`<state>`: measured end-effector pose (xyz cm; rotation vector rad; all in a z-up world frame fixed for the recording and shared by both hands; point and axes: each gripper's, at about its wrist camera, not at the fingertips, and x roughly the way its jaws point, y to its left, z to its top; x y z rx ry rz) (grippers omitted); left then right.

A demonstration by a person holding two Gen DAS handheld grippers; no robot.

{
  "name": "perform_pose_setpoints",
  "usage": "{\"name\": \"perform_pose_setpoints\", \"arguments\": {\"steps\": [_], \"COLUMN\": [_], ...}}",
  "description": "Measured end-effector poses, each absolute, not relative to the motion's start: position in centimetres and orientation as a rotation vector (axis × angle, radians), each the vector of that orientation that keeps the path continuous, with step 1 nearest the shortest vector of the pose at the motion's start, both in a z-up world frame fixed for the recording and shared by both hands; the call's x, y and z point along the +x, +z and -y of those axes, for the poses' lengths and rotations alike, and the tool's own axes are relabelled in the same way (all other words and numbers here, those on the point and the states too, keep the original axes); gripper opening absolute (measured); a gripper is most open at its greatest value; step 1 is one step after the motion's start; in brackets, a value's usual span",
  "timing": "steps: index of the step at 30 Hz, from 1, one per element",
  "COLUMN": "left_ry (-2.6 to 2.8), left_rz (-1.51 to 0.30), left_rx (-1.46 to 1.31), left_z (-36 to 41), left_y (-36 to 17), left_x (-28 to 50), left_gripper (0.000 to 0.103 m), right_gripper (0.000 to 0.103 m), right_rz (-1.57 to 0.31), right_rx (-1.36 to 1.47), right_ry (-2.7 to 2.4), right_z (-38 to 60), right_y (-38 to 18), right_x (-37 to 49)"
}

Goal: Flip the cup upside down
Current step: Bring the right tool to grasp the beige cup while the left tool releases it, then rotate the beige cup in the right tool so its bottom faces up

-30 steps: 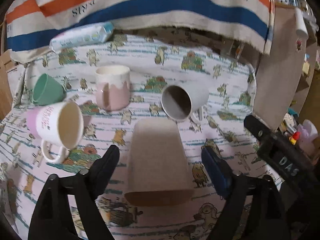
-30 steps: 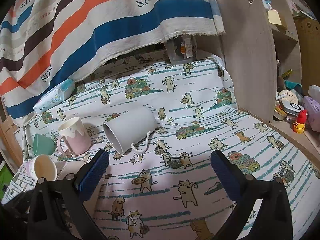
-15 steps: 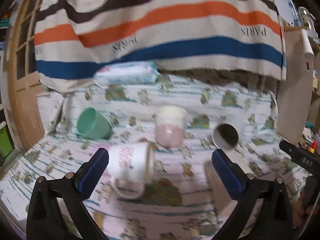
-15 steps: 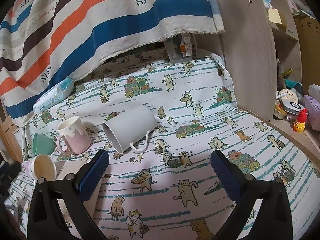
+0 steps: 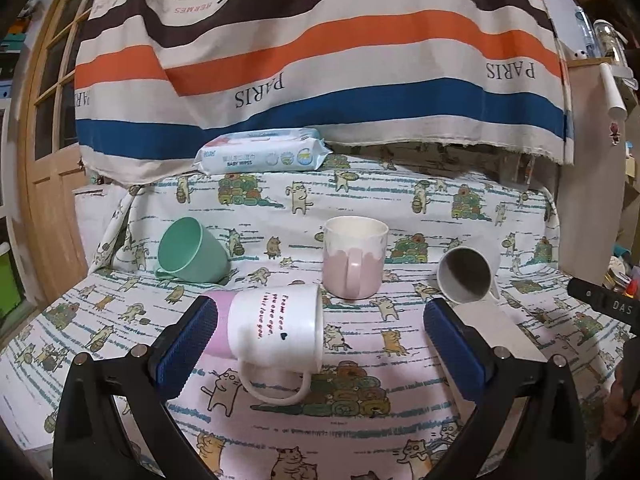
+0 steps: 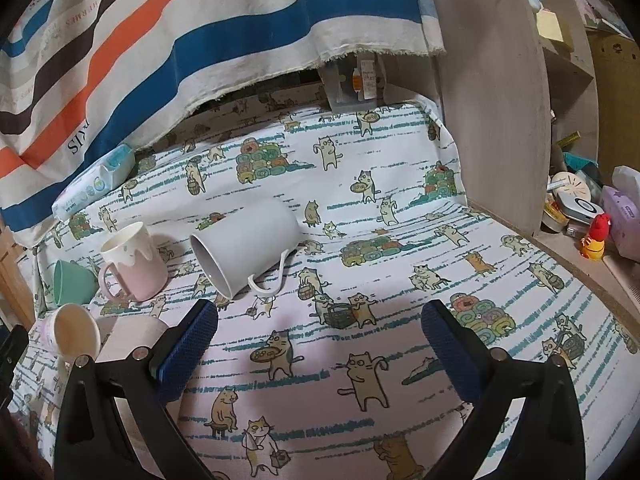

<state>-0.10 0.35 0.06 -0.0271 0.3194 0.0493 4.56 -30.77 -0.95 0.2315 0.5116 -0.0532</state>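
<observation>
Cat-print cloth (image 5: 360, 208) covers the desk: left claw (image 5: 320, 340) gapes around a lettered mug (image 5: 276, 332) lying sideways at 6 o'clock; squeezing its round wall may roll it. Right claw (image 6: 320, 344) spread, empty; grey mug (image 6: 248, 248) at 11 o'clock.

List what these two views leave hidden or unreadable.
- Beige cup: left view, right finger covers its lower part; right view, left finger hides most.
- White mug lettering: faces away in right view.
- Green cup: right view, half behind pink mug.
</observation>
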Motion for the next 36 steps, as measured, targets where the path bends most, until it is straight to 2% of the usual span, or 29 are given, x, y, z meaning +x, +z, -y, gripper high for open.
{"name": "perform_pose_setpoints", "arguments": {"steps": [11,18,29,36], "left_ry": [0.034,0.012,0.016,0.02], "left_rz": [-0.308,-0.33,-0.341,-0.344], "left_rx": [-0.007,-0.065,-0.088,-0.073], "left_z": [0.1,-1.0,-1.3,-1.0], "left_y": [0.1,0.0,-0.2,-0.2], "left_x": [0.0,0.3,0.5,0.5], "left_gripper": [0.103,0.102,0.103,0.103], "right_gripper": [0.102,0.102,0.102,0.102], "right_rz": [-0.572,-0.613,-0.984,-1.121], "right_rx": [0.22,0.263,0.293,0.134], "right_ry": [0.021,0.21,0.308,0.247], "right_z": [30.2,27.4,20.8,17.4], "right_y": [-1.5,0.4,2.3,1.0], "right_x": [5.5,5.4,12.4,15.2]}}
